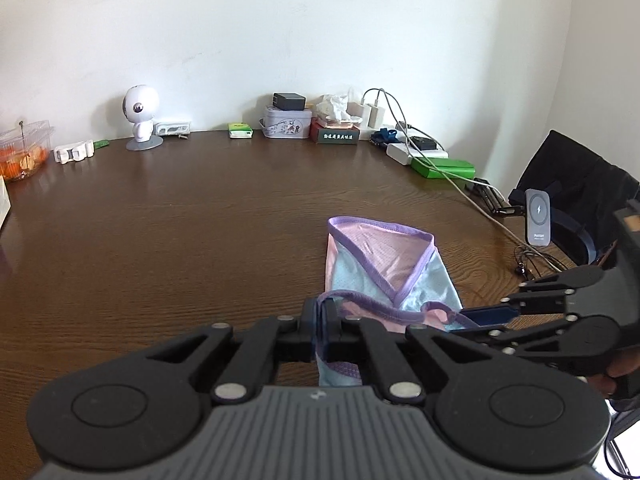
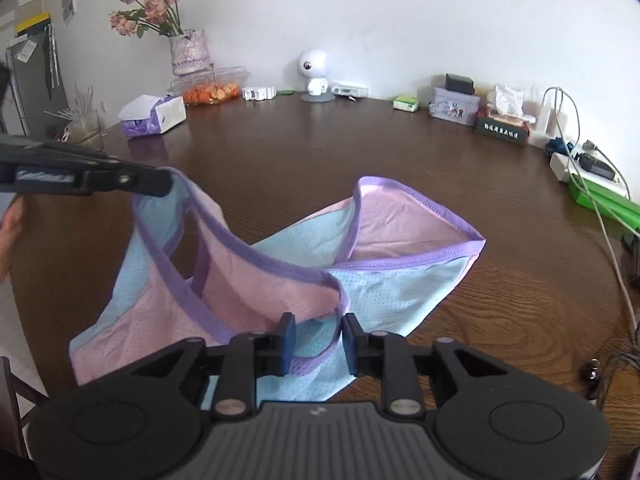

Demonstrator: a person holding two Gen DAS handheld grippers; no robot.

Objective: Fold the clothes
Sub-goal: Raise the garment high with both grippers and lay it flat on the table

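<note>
A small pink and light-blue mesh garment with purple trim [image 2: 280,272] lies partly on the brown wooden table [image 1: 180,220], its near end lifted. It also shows in the left wrist view [image 1: 384,268]. My left gripper [image 1: 324,320] is shut on the purple trim of one near corner; it enters the right wrist view from the left [image 2: 160,184]. My right gripper [image 2: 318,340] has its jaws partly apart, with the purple trim and blue cloth lying between them. In the left wrist view it comes in from the right [image 1: 472,316] with its tips at the garment's edge.
Along the far wall stand a white robot figure [image 1: 140,116], a tin box [image 1: 287,122], a tissue box [image 1: 335,130], chargers with cables [image 1: 404,136] and green boxes [image 1: 442,168]. A flower vase [image 2: 188,50], a fruit container [image 2: 210,88] and tissues [image 2: 154,116] stand far left. A phone stand [image 1: 538,216] and a chair are at the right.
</note>
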